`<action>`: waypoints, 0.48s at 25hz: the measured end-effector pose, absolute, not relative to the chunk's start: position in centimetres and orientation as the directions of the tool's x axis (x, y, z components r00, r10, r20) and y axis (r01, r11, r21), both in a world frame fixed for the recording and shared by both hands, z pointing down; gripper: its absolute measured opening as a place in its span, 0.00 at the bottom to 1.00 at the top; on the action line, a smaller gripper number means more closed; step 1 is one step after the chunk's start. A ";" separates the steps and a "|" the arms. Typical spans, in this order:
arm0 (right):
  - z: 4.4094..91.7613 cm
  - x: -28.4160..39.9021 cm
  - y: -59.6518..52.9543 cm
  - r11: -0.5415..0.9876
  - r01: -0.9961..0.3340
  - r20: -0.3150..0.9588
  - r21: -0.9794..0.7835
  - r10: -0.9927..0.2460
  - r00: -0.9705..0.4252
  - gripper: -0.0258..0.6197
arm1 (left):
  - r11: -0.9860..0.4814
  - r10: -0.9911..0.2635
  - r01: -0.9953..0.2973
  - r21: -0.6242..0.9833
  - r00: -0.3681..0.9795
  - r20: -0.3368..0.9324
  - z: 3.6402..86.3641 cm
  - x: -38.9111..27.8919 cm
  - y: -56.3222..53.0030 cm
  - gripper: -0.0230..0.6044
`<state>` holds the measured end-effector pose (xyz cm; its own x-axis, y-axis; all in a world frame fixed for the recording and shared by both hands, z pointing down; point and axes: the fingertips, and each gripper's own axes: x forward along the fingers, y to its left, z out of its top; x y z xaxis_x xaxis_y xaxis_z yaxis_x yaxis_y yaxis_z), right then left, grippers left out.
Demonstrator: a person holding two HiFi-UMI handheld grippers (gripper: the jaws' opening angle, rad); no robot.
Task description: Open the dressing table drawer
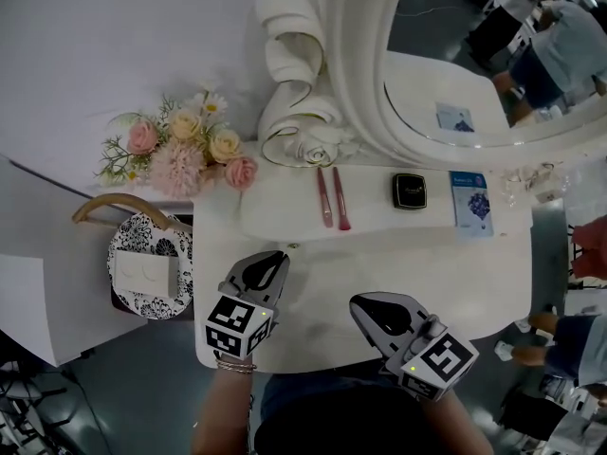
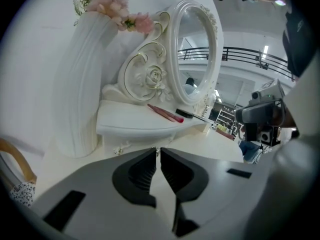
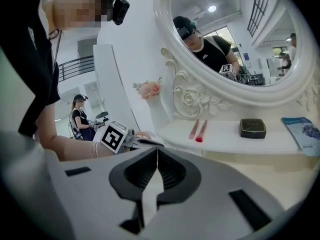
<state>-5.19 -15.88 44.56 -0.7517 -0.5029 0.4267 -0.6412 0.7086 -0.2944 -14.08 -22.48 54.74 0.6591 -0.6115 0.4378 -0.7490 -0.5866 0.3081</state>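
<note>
White wall (image 1: 85,45) behind; grey floor (image 1: 142,387) below. Black balcony railing (image 2: 250,54) across the hall, ceiling strip light (image 2: 265,49) on.

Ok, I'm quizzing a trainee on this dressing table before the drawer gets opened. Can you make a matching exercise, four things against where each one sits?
Things
1. black compact
2. blue booklet
3. two pink sticks
4. flowers

Places
A. right end of the raised shelf
B. left of the mirror's carved base, off the shelf
C. on the shelf, between the other two shelf items
D. leftmost on the shelf, lying side by side

Pairs: 1-C, 2-A, 3-D, 4-B
</note>
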 end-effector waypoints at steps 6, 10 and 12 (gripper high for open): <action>44.4 -6.2 -15.9 0.722 -0.624 0.401 -0.299 -0.498 -0.769 0.07 | -0.603 -0.598 -0.741 0.293 0.664 0.449 55.4 -13.6 -22.9 0.07; 44.4 -6.9 -16.3 0.717 -0.622 0.400 -0.315 -0.494 -0.772 0.07 | -0.608 -0.591 -0.744 0.278 0.658 0.467 55.9 -13.5 -23.2 0.19; 45.1 -6.8 -16.2 0.711 -0.631 0.421 -0.310 -0.492 -0.762 0.07 | -0.609 -0.587 -0.743 0.278 0.657 0.473 56.1 -13.5 -23.2 0.19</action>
